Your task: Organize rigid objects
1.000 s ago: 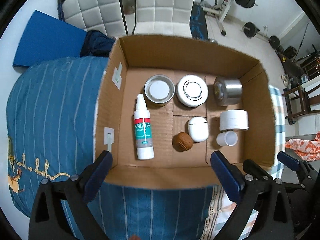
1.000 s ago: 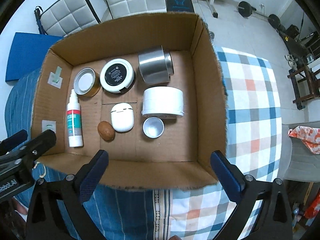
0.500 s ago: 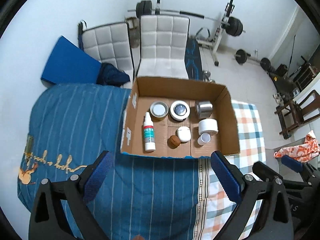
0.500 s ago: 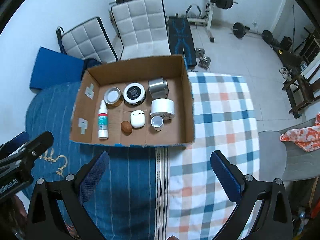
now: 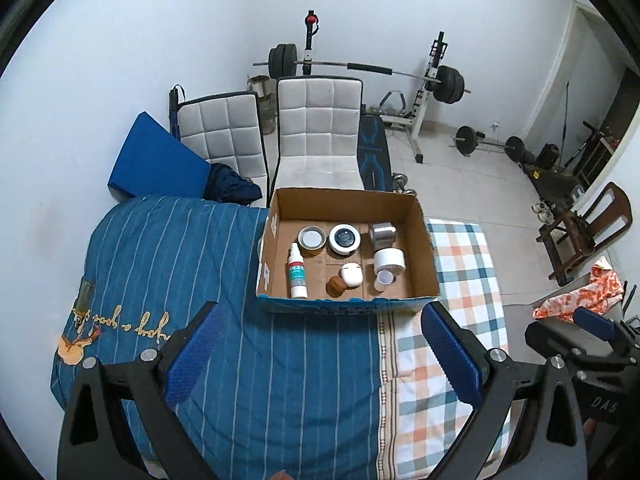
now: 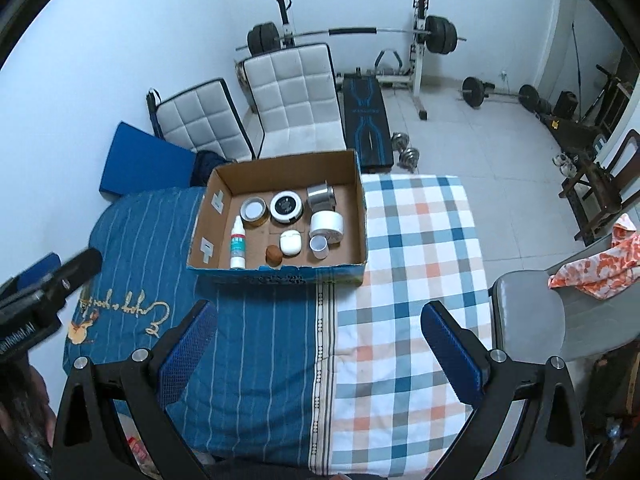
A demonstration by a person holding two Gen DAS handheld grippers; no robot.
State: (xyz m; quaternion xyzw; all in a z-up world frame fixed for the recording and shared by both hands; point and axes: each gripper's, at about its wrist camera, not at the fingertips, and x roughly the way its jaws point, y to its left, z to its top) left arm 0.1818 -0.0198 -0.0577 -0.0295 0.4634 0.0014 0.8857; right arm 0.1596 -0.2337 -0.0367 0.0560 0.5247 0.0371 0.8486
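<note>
An open cardboard box [image 5: 424, 236] [image 6: 360, 216] sits on the bed far below both grippers. Inside lie a white spray bottle [image 5: 297, 275] [image 6: 238, 248], a brown ball [image 5: 336, 285] [image 6: 274, 255], a white case [image 5: 352, 274] [image 6: 290, 242], a small white cup [image 5: 383, 281] [image 6: 319, 246], a white jar on its side [image 5: 389, 260] [image 6: 327, 225], a steel tin [image 5: 382, 233] [image 6: 320, 196], a black-topped round jar [image 5: 344, 238] [image 6: 285, 207] and a gold-rimmed lid [image 5: 312, 238] [image 6: 253, 210]. My left gripper [image 5: 320, 348] and right gripper [image 6: 318, 348] are both open and empty, high above the bed.
The bed has a blue striped cover [image 5: 168, 264] on the left and a checked cloth [image 6: 416, 248] on the right. Two white padded chairs [image 5: 316, 136], a blue mat [image 5: 156, 164] and a weight bench with barbells [image 5: 376, 148] stand behind. A grey chair [image 6: 532, 316] stands at right.
Both grippers have pulled far up and back from the box, which now looks small and distant. The objects inside the box have not moved.
</note>
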